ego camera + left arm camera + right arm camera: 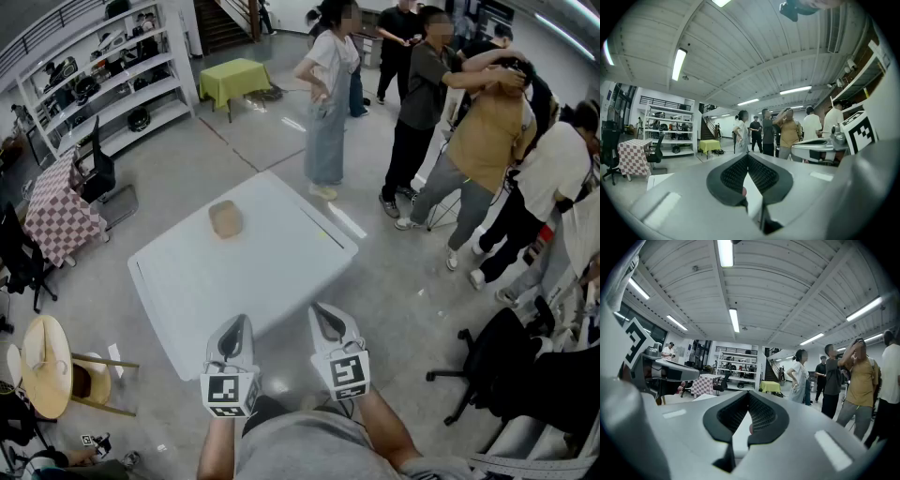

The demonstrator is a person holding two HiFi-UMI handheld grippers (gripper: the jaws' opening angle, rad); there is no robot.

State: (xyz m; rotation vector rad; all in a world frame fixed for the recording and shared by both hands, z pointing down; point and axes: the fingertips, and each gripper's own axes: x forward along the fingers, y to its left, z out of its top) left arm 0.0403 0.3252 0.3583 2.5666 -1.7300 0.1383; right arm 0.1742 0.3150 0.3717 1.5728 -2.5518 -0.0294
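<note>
Both grippers hover at the near edge of the counter point(272, 267), aimed level across the room. Left gripper point(236, 326): fingers point(735, 176) closed tip to tip, nothing between them. Right gripper point(323, 315): same, fingers point(761, 416) pressed together, empty. The tan block point(226, 218) sits toward the counter's far side, well apart from both. My read: a clean reach needs the fingers spread wide first, then tilt down, straddle the block and square up to its sides. People point(412, 103) stand beyond the counter, so keep swings short.
</note>
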